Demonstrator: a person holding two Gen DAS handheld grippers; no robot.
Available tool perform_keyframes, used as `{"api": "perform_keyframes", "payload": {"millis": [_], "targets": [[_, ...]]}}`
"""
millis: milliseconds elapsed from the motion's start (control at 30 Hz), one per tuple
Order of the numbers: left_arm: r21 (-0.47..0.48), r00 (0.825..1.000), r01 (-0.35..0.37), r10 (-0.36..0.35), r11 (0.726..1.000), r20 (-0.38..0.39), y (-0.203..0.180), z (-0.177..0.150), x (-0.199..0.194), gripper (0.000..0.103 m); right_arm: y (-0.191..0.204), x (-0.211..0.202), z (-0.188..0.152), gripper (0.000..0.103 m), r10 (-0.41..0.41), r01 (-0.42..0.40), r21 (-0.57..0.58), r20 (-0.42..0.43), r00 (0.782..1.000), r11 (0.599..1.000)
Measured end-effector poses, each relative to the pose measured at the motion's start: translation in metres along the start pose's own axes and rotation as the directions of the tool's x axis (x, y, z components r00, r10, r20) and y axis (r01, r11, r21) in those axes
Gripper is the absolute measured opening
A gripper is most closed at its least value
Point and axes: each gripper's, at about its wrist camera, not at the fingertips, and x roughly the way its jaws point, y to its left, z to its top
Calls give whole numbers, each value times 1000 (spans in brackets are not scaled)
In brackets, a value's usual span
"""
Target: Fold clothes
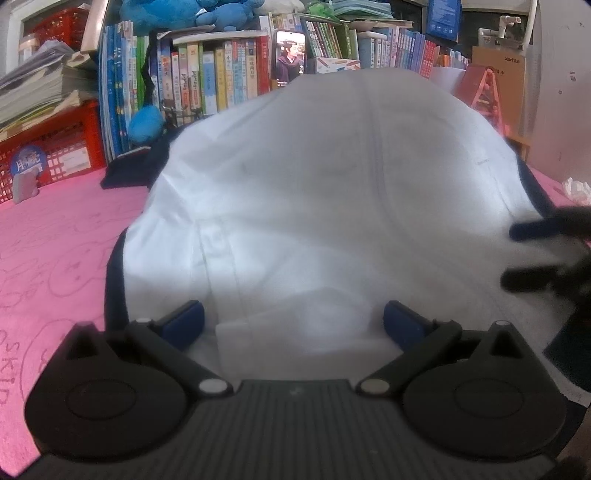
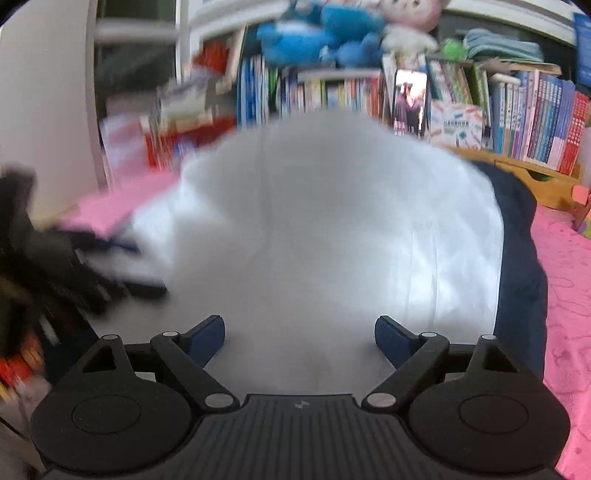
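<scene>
White shirt (image 1: 325,192) lies spread on the pink mat (image 1: 55,236), filling the middle of both wrist views, with a dark navy edge (image 2: 517,251) showing along its side at about 3 o'clock in the right view. It looks flattened and perhaps partly turned in at the sides, but no neat folded packet shows, so I judge the folding to be early or midway: the sides and the final doubling over seem left to do. A small flap or crease sits near the bottom centre in the left view.

Left tongs (image 1: 293,323) stand apart just over the near hem, nothing pinched between the blue pads. Right tongs (image 2: 299,338) are also apart, over the cloth, gripping nothing; the right view is blurred. From the left view they appear at 3 o'clock, low over the shirt's edge.

Around the shirt: a row of books (image 1: 221,77) at 12 o'clock, a phone (image 1: 290,55) propped among them, blue plush toys (image 1: 184,14) on top, a red crate (image 1: 55,155) at 10 o'clock and a dark garment (image 1: 129,170) beside the shirt's far left corner. That garment and the crowded back edge leave little room there.
</scene>
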Motion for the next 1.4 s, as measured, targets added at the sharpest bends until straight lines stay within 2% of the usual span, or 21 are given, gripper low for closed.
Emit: {"api": "perform_keyframes", "payload": {"millis": [133, 167, 300, 400, 433, 467, 533, 633, 667, 700, 800, 833, 933, 1033, 1100, 1133, 1200, 1233, 1267, 1333, 1400], "targets": [[0, 1000, 3, -3, 1000, 5, 0, 0, 0, 103, -12, -7, -8, 90, -114, 114, -17, -8, 993, 993], [-1, 1000, 4, -4, 1000, 6, 0, 0, 0, 103, -20, -10, -9, 94, -141, 141, 3, -14, 990, 990], [1, 1000, 9, -9, 1000, -12, 0, 2, -2, 103, -52, -23, -12, 96, -239, 242, 72, -47, 970, 968], [-15, 994, 62, -63, 998, -87, 5, 16, -9, 103, -66, -35, -3, 90, -242, 254, 131, -101, 965, 958], [-19, 993, 95, -97, 995, -69, 6, 24, -16, 103, -66, -46, 5, 85, -226, 235, 139, -78, 971, 962], [-23, 990, 129, -130, 991, -51, 6, 32, -23, 103, -65, -60, 14, 85, -189, 190, 145, -22, 982, 971], [22, 983, 180, -181, 983, 16, 0, 48, -32, 103, -67, -83, 36, 89, -135, 117, 170, 98, 986, 978], [58, 994, 107, -108, 993, 10, -12, 58, -15, 103, -79, -90, 76, 98, -98, 49, 219, 218, 971, 974], [45, 996, 90, -90, 995, -11, -14, 58, -4, 103, -83, -85, 89, 103, -104, 37, 245, 266, 958, 969], [21, 996, 88, -88, 996, -35, -14, 57, 7, 103, -87, -78, 101, 103, -117, 28, 273, 318, 941, 962], [-55, 992, 86, -91, 995, -82, -8, 52, 28, 103, -90, -33, 144, 103, -122, 38, 255, 320, 940, 966], [-67, 993, 73, -79, 995, -91, -6, 51, 32, 103, -92, -14, 156, 103, -108, 37, 240, 289, 951, 970], [-87, 993, 75, -82, 993, -88, 0, 48, 36, 103, -89, 59, 192, 103, -54, 28, 198, 126, 991, 980], [-54, 995, 64, -68, 996, -74, 1, 39, 38, 103, -81, 136, 210, 103, -52, 63, 199, -59, 997, 978], [-31, 996, 52, -53, 998, -65, 0, 36, 38, 103, -76, 183, 209, 103, -47, 93, 222, -204, 978, 971], [-28, 997, 51, -53, 998, -62, 1, 34, 39, 103, -75, 206, 204, 103, -41, 115, 242, -290, 956, 963], [-39, 997, 61, -63, 997, -53, 4, 30, 42, 103, -72, 241, 190, 103, -24, 147, 243, -444, 896, 959], [-50, 996, 71, -73, 996, -46, 7, 28, 43, 103, -70, 257, 182, 103, -23, 163, 227, -515, 857, 960], [-62, 996, 82, -85, 995, -39, 10, 27, 43, 103, -67, 263, 179, 103, -37, 170, 204, -531, 847, 964], [-84, 994, 102, -105, 991, -25, 16, 24, 43, 103, -59, 269, 179, 103, -75, 179, 153, -521, 851, 972], [-103, 993, 117, -119, 988, -12, 22, 20, 43, 103, -62, 267, 181, 88, -92, 207, 178, -504, 859, 962]]}}
